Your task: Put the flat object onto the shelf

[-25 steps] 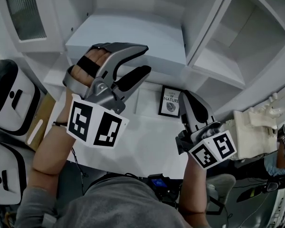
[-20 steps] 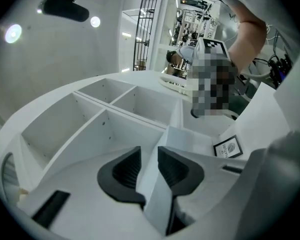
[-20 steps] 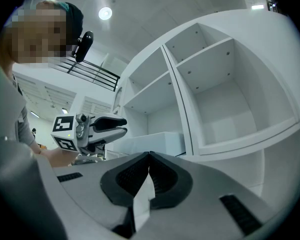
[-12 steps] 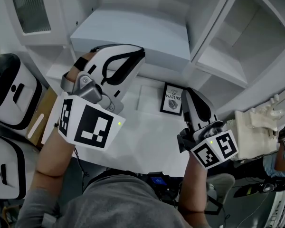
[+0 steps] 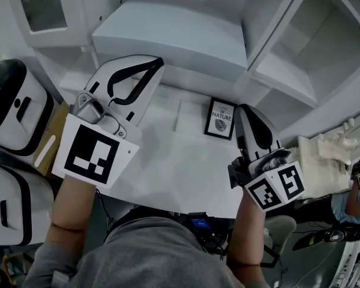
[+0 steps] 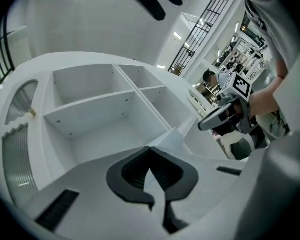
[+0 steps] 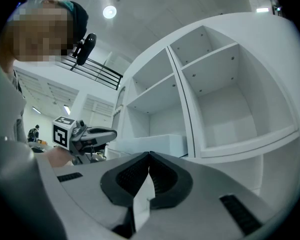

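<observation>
Head view: left gripper [image 5: 156, 66], right gripper [image 5: 244, 109], both jaws together, empty; one framed picture [image 5: 221, 118].

The grey right gripper [image 7: 149, 155] with black ribbed pads has its jaws together at the tips, nothing gripped between them. Far and to the right stands a tall white shelf unit [image 7: 190, 99] of open square compartments. A long white rectangular block [image 7: 157, 143] lies beyond the jaws. At the left, the grey left gripper [image 7: 110, 132], marker cube behind, points rightward.
</observation>
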Demonstrator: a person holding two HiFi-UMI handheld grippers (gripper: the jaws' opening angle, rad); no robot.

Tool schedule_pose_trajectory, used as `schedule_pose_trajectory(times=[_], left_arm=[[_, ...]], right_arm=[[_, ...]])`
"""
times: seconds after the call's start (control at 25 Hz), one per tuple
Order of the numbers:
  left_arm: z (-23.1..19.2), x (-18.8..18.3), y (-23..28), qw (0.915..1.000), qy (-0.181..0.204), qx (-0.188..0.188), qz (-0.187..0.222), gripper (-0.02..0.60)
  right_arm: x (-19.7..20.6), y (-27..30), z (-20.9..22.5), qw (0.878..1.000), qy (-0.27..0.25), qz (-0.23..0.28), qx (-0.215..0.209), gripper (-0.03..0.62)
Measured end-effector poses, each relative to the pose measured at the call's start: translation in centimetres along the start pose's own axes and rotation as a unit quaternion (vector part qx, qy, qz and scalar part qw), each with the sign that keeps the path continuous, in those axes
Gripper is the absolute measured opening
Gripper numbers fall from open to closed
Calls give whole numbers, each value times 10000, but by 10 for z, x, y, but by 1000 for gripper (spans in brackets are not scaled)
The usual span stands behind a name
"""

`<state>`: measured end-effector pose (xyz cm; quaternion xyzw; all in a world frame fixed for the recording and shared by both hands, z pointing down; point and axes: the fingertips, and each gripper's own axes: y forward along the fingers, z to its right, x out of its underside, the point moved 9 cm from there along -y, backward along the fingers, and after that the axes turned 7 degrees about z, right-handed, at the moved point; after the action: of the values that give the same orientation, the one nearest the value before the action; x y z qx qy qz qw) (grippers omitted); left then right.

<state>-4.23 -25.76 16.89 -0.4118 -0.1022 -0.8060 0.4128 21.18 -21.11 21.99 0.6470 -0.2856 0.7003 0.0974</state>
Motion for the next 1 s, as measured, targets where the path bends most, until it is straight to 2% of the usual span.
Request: schedule_pose_trajectory(times=[0.28,0.64,1.0], left_arm=[[2,20,-34,9944,-953,-441,-114,8],[4,42,-76,9842,-1560,-777,-317,8],[23,63,-107,9766,-1815,-1106,-336,8]], right_arm=[[-5,-5,-2,9997,-247,-18,28,28],[-7,-20,-11,9987,-503,6,82,28],[-10,-50,-21,9969,-705,152,306,28]])
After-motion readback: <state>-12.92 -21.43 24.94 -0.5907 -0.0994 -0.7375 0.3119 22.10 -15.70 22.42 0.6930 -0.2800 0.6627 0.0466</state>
